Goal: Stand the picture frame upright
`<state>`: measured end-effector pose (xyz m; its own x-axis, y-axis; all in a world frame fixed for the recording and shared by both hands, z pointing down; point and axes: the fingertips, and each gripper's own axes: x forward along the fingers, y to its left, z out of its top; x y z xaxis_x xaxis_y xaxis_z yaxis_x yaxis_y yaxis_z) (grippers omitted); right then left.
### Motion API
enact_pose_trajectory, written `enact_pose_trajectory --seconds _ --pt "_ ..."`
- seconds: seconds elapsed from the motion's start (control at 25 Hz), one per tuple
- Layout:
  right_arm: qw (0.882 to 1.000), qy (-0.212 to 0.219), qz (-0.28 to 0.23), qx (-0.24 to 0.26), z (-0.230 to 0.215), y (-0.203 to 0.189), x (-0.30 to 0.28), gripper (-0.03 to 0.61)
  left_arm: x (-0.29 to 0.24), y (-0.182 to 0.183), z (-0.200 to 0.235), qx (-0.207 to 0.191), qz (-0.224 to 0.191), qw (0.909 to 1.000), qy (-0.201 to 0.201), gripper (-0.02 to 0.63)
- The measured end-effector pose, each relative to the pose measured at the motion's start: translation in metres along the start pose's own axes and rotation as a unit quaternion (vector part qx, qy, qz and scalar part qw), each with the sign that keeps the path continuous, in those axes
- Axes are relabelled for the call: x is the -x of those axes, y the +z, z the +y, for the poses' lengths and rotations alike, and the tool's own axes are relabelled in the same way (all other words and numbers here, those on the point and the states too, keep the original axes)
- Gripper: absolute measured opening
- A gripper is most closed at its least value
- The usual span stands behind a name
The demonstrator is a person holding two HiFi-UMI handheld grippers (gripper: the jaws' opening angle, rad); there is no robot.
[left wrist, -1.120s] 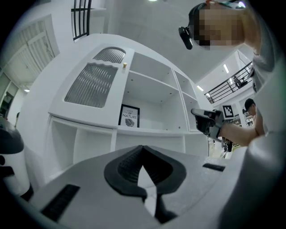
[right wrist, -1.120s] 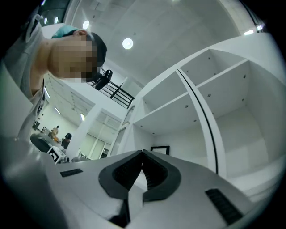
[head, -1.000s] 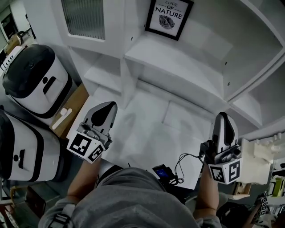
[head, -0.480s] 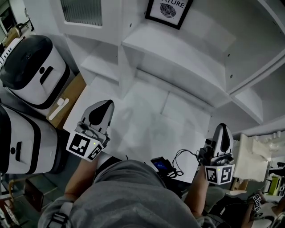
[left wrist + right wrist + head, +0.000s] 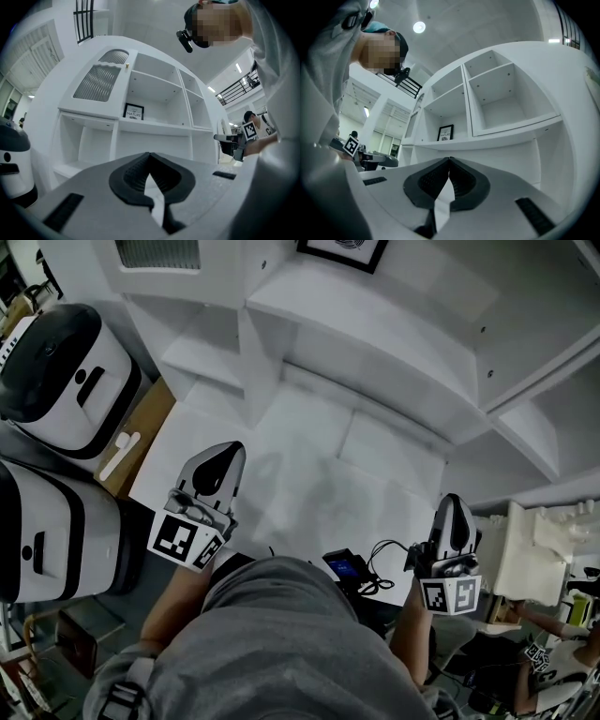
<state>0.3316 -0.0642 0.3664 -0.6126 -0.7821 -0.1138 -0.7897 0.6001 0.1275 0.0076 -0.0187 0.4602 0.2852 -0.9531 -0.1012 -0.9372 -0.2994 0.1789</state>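
1. Left gripper point(image 5: 223, 457): jaws fully together, nothing between them. It hangs low over the white counter point(image 5: 309, 474), close to my body.
2. Right gripper point(image 5: 453, 509): jaws also shut and empty, near the counter's front right corner.
3. Black cable point(image 5: 384, 576) and a small device point(image 5: 343, 569) lie just beside the right gripper. Risk: I snag the cable when I lift that arm and drag the device off the edge.
4. Shelf unit point(image 5: 366, 329) sits between me and the target. Risk: I clip the shelf board going in, because the opening looks tight for a gripper.
5. Picture frame point(image 5: 133, 112) is well apart from both grippers, in a middle shelf compartment. It already looks upright to me. Risk: a nudge with closed jaws tips it flat or pushes it off the shelf. I'd have to open the jaws before any grab.
6. Writing: the frame reads "NATURE". The smaller line above it is too small to be sure of. No brand names readable anywhere.
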Motion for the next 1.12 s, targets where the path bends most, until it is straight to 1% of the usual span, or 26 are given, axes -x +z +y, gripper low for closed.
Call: enact_pose_trajectory --seconds 0.24,0.4,0.6,0.8,1.12 --pt "1.000 0.012 0.003 0.001 0.007 -0.006 0.003 0.026 -0.006 0.004 -0.009 -0.002 -0.011 0.9999 -0.005 0.006" --pt "1.000 0.003 -0.009 -0.015 0.002 -0.003 0.008 0.026 -0.008 0.007 -0.012 -0.005 -0.015 0.9998 -0.008 0.006" --pt "1.000 -0.007 -0.016 -0.005 0.001 0.001 0.011 0.026 -0.009 0.015 -0.011 -0.012 -0.025 0.9996 -0.005 0.006" --pt "1.000 -0.019 -0.018 -0.007 -0.002 0.000 0.015 0.026 -0.011 0.023 -0.009 -0.020 -0.031 0.9993 -0.004 0.006" --pt "1.000 -0.019 -0.019 -0.002 -0.003 -0.001 0.017 0.026 -0.013 0.027 -0.008 -0.028 -0.032 0.9991 -0.002 0.006"
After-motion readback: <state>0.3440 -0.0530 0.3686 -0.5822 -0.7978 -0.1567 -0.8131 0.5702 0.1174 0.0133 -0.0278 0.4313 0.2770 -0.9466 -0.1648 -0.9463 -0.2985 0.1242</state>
